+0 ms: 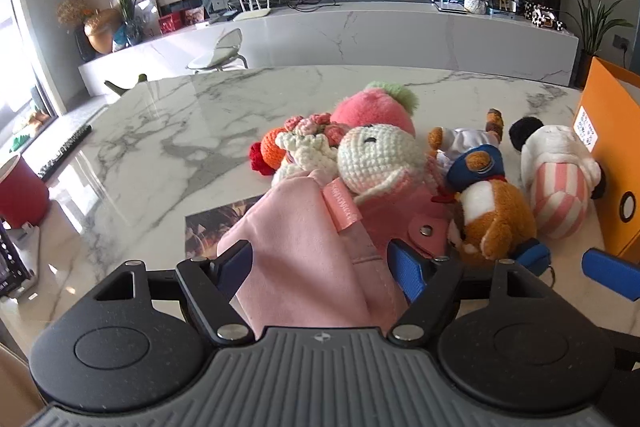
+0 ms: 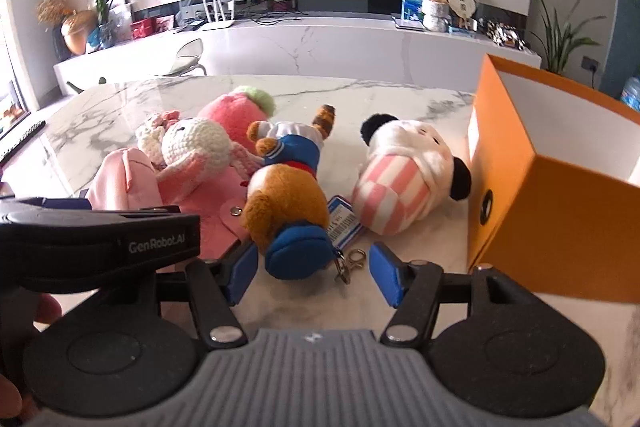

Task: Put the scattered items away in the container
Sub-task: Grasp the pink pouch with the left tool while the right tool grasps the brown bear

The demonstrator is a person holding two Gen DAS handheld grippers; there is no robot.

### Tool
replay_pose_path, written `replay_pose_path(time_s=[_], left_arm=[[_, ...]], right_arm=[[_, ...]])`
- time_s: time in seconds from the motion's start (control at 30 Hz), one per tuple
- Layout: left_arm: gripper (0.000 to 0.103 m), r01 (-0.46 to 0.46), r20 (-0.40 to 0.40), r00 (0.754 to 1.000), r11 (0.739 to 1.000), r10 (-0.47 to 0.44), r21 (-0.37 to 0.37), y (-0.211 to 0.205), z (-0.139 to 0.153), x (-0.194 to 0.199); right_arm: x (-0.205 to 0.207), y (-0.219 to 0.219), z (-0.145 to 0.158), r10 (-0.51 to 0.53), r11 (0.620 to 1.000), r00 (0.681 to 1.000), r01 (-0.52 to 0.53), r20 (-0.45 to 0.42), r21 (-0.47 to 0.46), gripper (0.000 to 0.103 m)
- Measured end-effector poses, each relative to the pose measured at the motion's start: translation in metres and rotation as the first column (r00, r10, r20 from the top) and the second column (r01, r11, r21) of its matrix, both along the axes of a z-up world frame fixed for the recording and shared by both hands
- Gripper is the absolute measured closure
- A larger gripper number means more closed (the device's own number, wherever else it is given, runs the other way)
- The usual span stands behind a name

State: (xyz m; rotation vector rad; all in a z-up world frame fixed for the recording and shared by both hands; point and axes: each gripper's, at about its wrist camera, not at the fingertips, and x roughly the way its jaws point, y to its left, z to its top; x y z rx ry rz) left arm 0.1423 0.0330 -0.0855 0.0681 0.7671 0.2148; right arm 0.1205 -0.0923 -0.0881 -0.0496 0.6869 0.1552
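Marble table (image 2: 304, 95), orange box (image 2: 560, 227) beside toys

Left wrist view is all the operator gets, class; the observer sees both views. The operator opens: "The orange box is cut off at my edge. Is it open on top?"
Observer: Yes, the orange box is open on top, and its inside is white.
Operator: What lies beside the brown plush?
Observer: A barcode tag and a metal clasp lie on the table by the blue end of the brown plush.
Operator: And the right claw?
Observer: The right claw is open, with a finger on each side of that blue end.
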Motion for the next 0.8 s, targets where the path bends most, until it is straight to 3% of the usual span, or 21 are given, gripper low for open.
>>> replay_pose_path(time_s=[0.3,0.57,0.67,0.8], left_arm=[[0.012,-0.077,-0.032,0.997,0.997,0.076,-0.024,0.019,-0.005,0.006],[0.005,-0.083,-0.021,0.996,0.996,0.084,0.040,0.012,-0.014,0.006],[0.004,-0.093,-0.029,0.995,0.995,0.094,0.039,0.012,-0.014,0.005],[0.003,-0.114,-0.047,0.992,0.993,0.115,0.033,0.015,-0.014,0.000]], right_arm=[[0.032,0.019,-0.015,0.096,0.994,0.995,-0.095,0.012,-0.052,0.029],[0.048,0.021,-0.032,0.102,0.993,0.994,-0.104,-0.026,-0.059,0.029],[0.050,0.018,-0.035,0.099,0.994,0.994,-0.101,-0.049,-0.047,0.047],[0.049,0.016,-0.034,0.090,0.995,0.994,-0.092,-0.061,-0.037,0.049]])
